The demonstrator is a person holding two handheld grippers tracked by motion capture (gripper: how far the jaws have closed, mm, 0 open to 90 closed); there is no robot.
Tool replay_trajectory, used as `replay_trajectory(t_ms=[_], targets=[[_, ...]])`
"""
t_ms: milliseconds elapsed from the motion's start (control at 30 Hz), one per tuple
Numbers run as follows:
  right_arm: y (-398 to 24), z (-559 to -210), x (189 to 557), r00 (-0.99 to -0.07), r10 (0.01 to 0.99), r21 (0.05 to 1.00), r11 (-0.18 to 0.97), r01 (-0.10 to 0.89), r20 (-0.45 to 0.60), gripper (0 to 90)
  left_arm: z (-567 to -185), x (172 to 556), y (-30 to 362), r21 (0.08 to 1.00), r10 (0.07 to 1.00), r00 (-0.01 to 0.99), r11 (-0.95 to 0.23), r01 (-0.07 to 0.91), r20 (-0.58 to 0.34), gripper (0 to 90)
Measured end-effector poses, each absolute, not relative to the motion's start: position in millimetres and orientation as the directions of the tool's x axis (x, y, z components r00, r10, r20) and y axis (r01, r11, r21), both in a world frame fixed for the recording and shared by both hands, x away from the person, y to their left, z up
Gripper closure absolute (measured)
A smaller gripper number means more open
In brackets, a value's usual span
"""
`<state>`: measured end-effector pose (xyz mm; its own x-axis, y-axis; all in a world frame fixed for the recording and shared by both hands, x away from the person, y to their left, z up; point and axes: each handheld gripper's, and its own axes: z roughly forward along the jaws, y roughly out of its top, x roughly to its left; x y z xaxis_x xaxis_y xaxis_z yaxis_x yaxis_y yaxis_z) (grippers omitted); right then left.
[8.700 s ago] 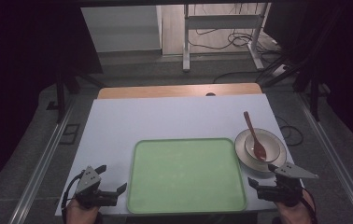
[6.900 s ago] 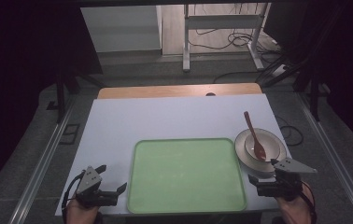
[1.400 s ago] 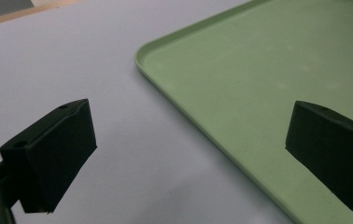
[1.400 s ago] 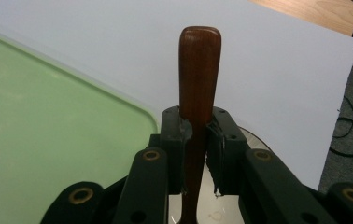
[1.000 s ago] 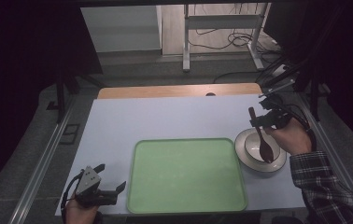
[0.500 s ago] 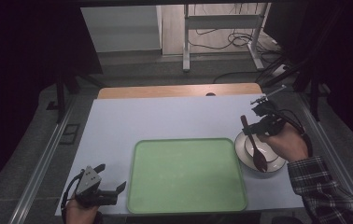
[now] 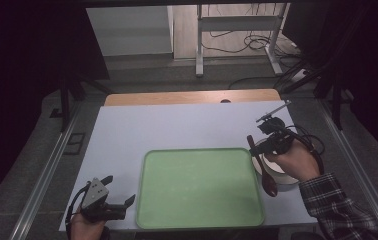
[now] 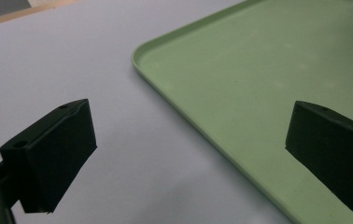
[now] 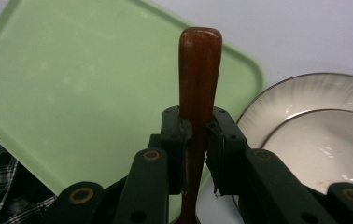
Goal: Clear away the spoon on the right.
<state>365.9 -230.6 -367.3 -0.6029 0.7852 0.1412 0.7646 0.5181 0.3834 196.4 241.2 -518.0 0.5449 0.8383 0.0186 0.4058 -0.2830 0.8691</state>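
A: Where is the wooden spoon (image 9: 200,79)?

B: Clamped between the fingers of the right gripper (image 9: 195,135); it hangs over the white plate (image 9: 305,121), just beside the green tray (image 7: 199,187).

A: And the left gripper (image 7: 108,201)?

B: Fingers (image 8: 55,149) wide apart, gripping nothing; low over the bench (image 7: 177,125) at the tray's near left corner.

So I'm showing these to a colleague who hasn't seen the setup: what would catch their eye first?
Probably the big green tray, empty, in the middle of the white table. Next, the right gripper, clamped on the handle of a brown wooden spoon held over the tray's right edge, with a white plate just beside it. The left gripper rests open at the tray's near left corner.
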Motion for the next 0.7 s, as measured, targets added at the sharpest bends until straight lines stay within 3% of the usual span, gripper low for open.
replay_trajectory(t_ms=[700], targets=[[-200,-411,365,-0.583,0.786,0.284,0.523,0.804,0.203,77.6,-518,197,241,0.869,0.835,0.55,-0.285,0.404,0.018,1.6]])
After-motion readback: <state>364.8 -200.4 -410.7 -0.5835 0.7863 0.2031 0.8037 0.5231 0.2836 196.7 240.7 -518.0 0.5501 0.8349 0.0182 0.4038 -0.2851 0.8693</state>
